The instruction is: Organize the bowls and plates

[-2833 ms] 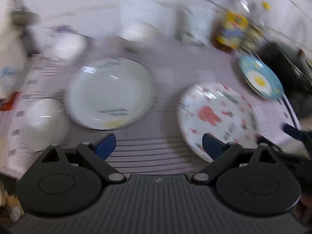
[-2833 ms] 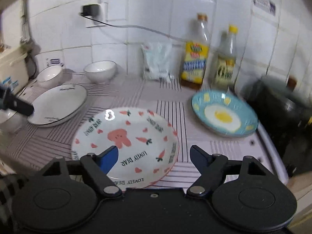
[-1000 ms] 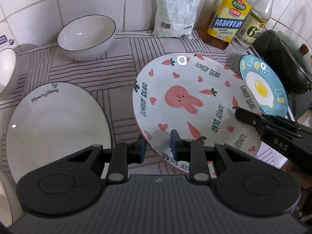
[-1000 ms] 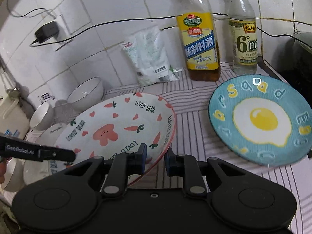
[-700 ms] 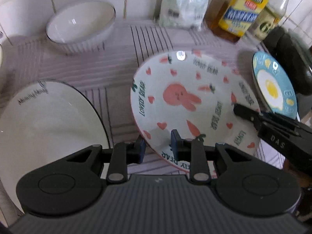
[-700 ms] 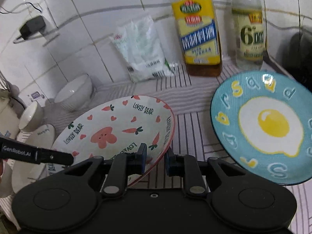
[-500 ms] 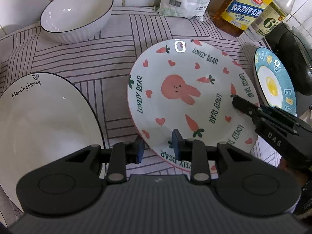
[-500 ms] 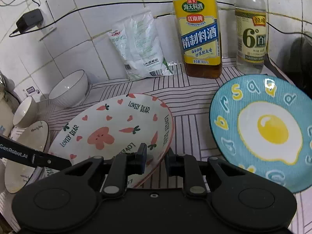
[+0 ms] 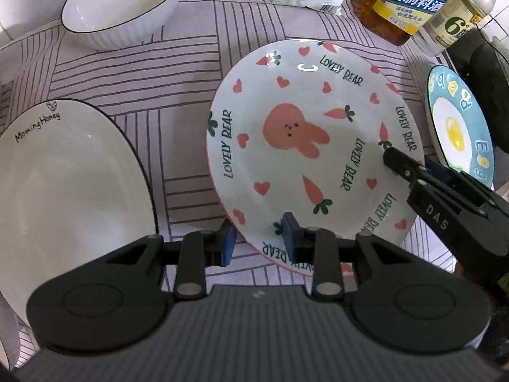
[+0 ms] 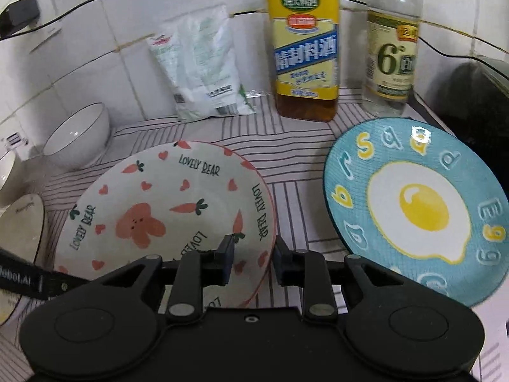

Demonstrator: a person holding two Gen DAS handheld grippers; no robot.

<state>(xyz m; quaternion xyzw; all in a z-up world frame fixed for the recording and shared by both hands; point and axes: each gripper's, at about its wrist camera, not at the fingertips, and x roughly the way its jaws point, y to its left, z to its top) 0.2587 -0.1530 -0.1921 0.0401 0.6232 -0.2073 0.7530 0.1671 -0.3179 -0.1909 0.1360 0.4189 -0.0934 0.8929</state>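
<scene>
The bunny plate [image 9: 305, 133] marked "LOVELY BEAR" lies on the striped cloth between both grippers. My left gripper [image 9: 257, 238] straddles its near rim, one pad outside the edge and one over the plate, with a slack gap. My right gripper [image 10: 253, 258] straddles the plate's [image 10: 165, 210] right rim; its jaws are opening and the pads stand clear of the rim. A white oval plate [image 9: 63, 184] lies to the left. The blue egg plate [image 10: 420, 210] lies to the right. A white bowl [image 9: 121, 6] stands at the back left.
Two bottles [image 10: 305, 54] and a white packet [image 10: 203, 63] stand against the tiled wall. A dark pot [image 10: 480, 102] sits at the far right. Another white bowl [image 10: 6, 172] shows at the left edge. A cable runs along the wall.
Both grippers tipped further down and the bunny plate settled flatter on the cloth. The gap between the right pads widened; the left gap grew slightly.
</scene>
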